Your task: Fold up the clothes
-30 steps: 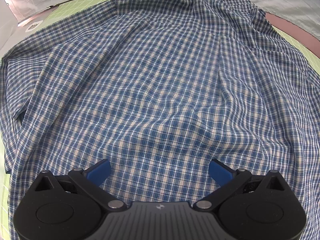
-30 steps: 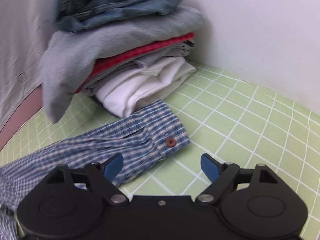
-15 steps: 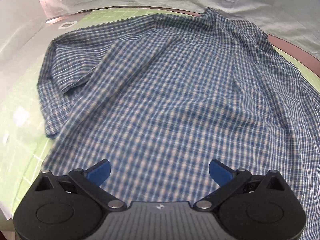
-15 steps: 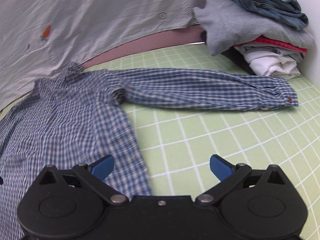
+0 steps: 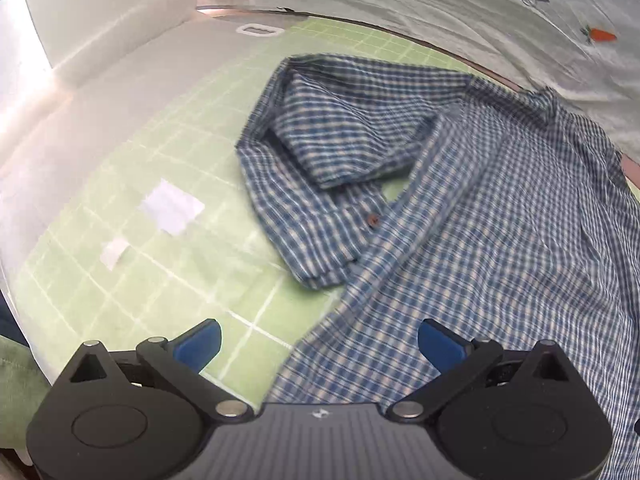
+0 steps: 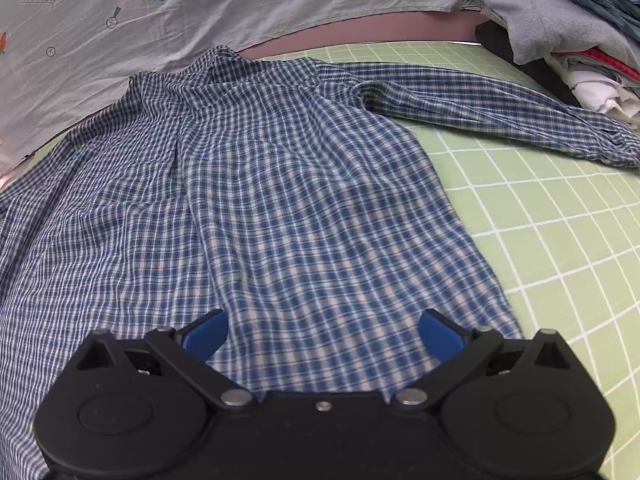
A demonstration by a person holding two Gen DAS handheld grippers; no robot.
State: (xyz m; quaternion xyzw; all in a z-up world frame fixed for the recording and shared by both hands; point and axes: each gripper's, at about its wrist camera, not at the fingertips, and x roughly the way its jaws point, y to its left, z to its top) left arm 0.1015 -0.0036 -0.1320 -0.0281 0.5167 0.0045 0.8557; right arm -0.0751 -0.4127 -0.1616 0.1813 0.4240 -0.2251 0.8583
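hovering over plaid shirt [image 6: 280,200], left claw [image 5: 318,346] wide open, right claw [image 6: 324,334] wide open, both empty

Home laundry spot: folded clothes stack [image 6: 576,36], carrot-print sheet [image 6: 240,4], gridded mat [image 6: 560,208].

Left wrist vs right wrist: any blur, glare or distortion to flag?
Left wrist: motion blur smears the plaid shirt and the mat's grid lines; a washed-out bright band runs along the left edge. Right wrist: sharp, evenly lit, shirt checks crisp. Both: fisheye curves the grid lines, dark vignette at corners.
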